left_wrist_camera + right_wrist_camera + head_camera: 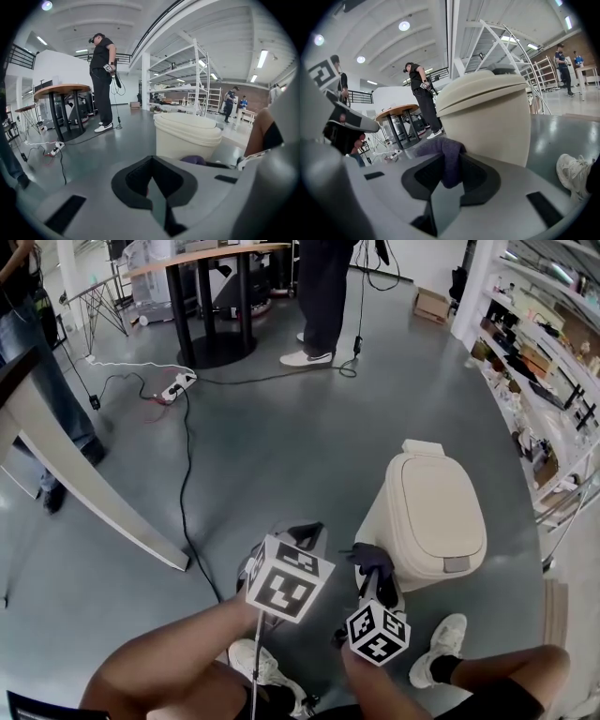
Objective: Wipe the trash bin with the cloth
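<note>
Grey floor (281, 456), open workshop room with shelving (548, 362) down the right side. One cream trash bin (436, 517), lid down, standing on the floor. There's one purple cloth (440, 150) and two claws. The right claw (449, 171) has the cloth pinched, right up against the bin's side. The left claw (152, 183) is closed on nothing. Only the head view shows the power strip (178, 385).

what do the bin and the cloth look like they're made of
Bin: probably moulded plastic, cream, smooth with a soft sheen. The lid and body have rounded, seamless edges. Cloth: soft purple fabric, possibly microfibre or fleece. Its surface looks fuzzy and matte, and it folds limply where the right gripper pinches it.
</note>
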`<state>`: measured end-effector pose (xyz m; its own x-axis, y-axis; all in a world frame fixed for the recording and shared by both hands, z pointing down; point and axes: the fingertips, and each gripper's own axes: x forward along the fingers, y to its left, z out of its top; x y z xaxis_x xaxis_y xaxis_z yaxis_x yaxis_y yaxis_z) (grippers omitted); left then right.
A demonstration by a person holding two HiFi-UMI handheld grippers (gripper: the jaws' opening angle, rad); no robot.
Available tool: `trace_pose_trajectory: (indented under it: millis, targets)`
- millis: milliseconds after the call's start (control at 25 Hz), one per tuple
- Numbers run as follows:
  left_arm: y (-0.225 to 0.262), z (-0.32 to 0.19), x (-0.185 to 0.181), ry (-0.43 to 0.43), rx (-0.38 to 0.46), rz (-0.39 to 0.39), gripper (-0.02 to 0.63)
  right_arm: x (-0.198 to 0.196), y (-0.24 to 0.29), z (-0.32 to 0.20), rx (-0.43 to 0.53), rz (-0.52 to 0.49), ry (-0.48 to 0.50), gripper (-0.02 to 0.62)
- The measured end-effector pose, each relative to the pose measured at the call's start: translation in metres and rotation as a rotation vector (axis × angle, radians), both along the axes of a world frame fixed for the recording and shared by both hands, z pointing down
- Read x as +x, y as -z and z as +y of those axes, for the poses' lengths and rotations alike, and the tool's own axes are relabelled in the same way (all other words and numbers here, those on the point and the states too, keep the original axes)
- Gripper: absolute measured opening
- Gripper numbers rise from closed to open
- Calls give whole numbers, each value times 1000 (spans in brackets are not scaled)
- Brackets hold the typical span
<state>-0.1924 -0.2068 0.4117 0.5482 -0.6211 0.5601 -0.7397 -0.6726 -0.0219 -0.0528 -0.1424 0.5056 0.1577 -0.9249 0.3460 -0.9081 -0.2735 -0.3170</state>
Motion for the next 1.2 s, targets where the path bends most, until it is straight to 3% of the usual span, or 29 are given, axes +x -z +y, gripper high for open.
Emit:
trace_pose_trajectory:
  millis: [840,1200]
  targets:
    - [-19,-4,14,-19,-16,-47,0,1,-120,-12,-208,118,39,92]
    - [-20,-8,18,-37,-12,-43,0,-5,-159,-26,-291,104,1,92]
